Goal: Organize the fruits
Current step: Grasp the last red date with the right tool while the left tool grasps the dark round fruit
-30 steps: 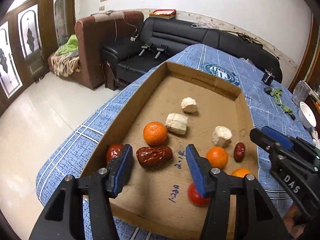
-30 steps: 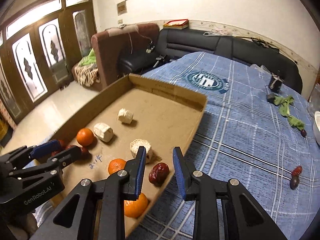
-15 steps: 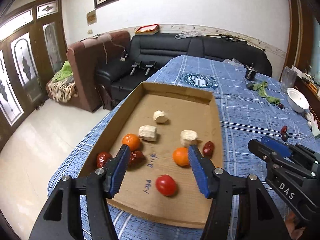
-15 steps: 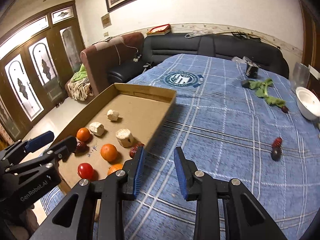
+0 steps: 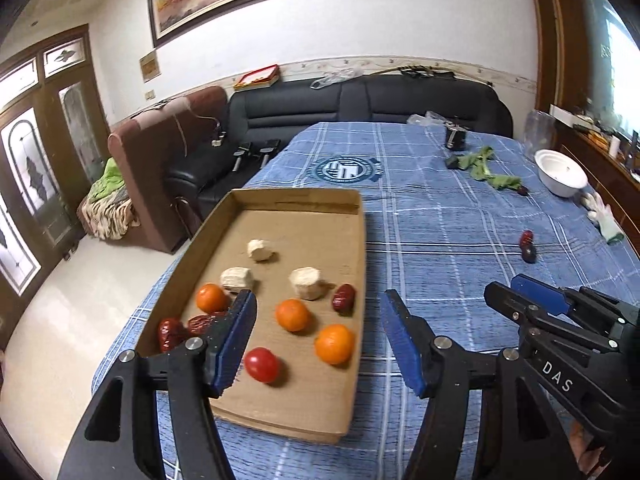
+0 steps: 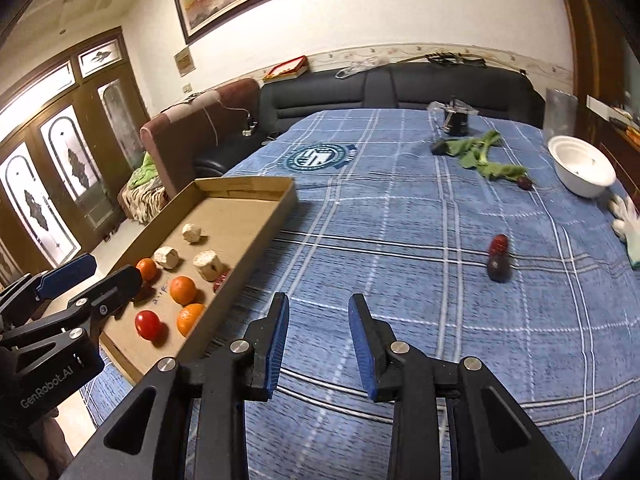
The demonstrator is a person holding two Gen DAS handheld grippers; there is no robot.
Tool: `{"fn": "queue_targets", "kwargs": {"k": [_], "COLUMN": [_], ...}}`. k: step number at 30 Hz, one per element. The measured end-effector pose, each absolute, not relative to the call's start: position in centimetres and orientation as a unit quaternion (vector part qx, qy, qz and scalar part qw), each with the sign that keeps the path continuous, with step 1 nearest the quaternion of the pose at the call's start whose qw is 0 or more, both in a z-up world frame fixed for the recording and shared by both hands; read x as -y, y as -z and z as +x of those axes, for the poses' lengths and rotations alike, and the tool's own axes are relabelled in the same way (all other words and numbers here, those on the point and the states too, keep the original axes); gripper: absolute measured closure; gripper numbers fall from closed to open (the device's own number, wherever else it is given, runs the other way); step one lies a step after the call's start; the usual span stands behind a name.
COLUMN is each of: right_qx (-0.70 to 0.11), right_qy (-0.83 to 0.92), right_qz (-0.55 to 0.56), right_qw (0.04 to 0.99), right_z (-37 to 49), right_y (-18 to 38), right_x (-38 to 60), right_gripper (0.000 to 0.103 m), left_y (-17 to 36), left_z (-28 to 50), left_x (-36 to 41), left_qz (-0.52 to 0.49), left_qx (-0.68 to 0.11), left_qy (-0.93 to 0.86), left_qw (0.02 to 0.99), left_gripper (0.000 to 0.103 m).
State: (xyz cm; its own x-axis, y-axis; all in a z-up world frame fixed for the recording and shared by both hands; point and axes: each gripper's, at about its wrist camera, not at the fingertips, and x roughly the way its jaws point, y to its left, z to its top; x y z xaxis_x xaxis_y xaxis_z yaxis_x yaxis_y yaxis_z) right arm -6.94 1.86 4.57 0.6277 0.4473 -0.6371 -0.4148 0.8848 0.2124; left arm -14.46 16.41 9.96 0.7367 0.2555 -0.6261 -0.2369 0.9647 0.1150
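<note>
Left tool (image 5: 318,336): jaws parted with nothing between the pads, and opening further; it hangs over the near right part of the cardboard tray (image 5: 362,248), one pad over the tray floor, the other past the right wall over the blue checked cloth of the desk (image 5: 440,208). Tray holds three oranges, nearest one (image 5: 334,343), a red tomato (image 5: 261,365), red dates and three pale chunks. From this view the loose pair, a red date (image 5: 526,237) and a dark fruit (image 5: 529,253), lies far right and ahead, well apart from this tool; the right tool (image 5: 516,292) stands between. Right wrist view: right tool (image 6: 318,344) with a narrow gap, jaws empty, over bare cloth just right of the tray. The red date (image 6: 499,244) and dark fruit (image 6: 498,269) touch, stacked roughly along the viewing line, ahead and to the right of this tool. Judgement: the right hand is clearly nearer; the reach goes forward and rightward, and the dark fruit comes first. A white bowl (image 6: 582,172) sits farther off, right.
</note>
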Motion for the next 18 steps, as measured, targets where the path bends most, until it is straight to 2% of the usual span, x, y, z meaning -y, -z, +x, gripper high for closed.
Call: {"fn": "queue_targets", "kwargs": {"k": [10,18], "right_qx": [-0.368,-0.396], "right_qy": [-0.169,-0.092], "right_qz": [0.048,0.09], "right_qw": [0.913,0.909], "right_z": [-6.2,-2.4], "right_y": [-3.8,-2.9], "right_x": [6.9,15.1], "right_gripper": [0.069,0.069], "left_y": [-9.2,-6.6], "left_z": [-13.0,-10.0], "left_x": [-13.7,-9.6], "left_qz": [-0.004,-0.01], "left_qx": [-0.365,-0.401], "left_qy": [-0.066,-0.006], "left_qw": [0.929,0.916], "left_gripper": [0.038,0.038]}}
